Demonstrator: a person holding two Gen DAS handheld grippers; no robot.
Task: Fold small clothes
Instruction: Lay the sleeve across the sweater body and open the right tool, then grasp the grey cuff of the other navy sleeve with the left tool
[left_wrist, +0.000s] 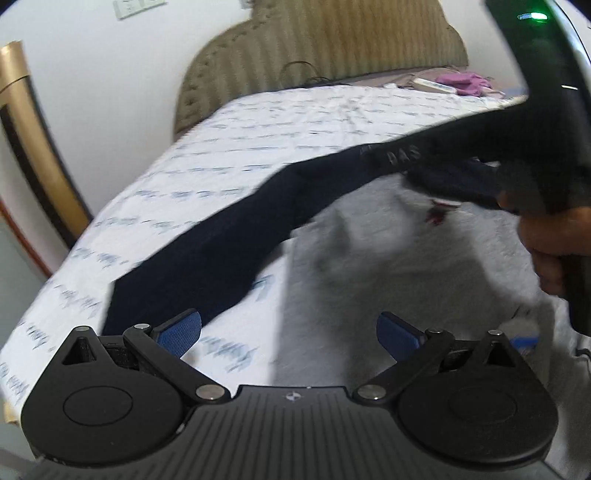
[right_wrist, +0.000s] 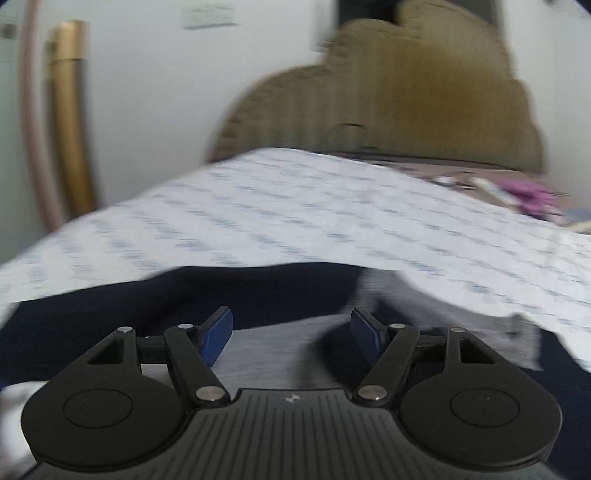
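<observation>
White wall (left_wrist: 110, 92), olive padded headboard (left_wrist: 332, 48), printed bedsheet (left_wrist: 258, 122)

Barely any readable text here

My best guess is "DAS" on the dark garment (left_wrist: 229, 229); bedsheet (left_wrist: 258, 125) print's too blurry.

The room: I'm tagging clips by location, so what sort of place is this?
Most likely a bedroom: a bed with a printed white sheet, a padded olive headboard, and clothes laid on it, a dark garment and a grey one.
</observation>
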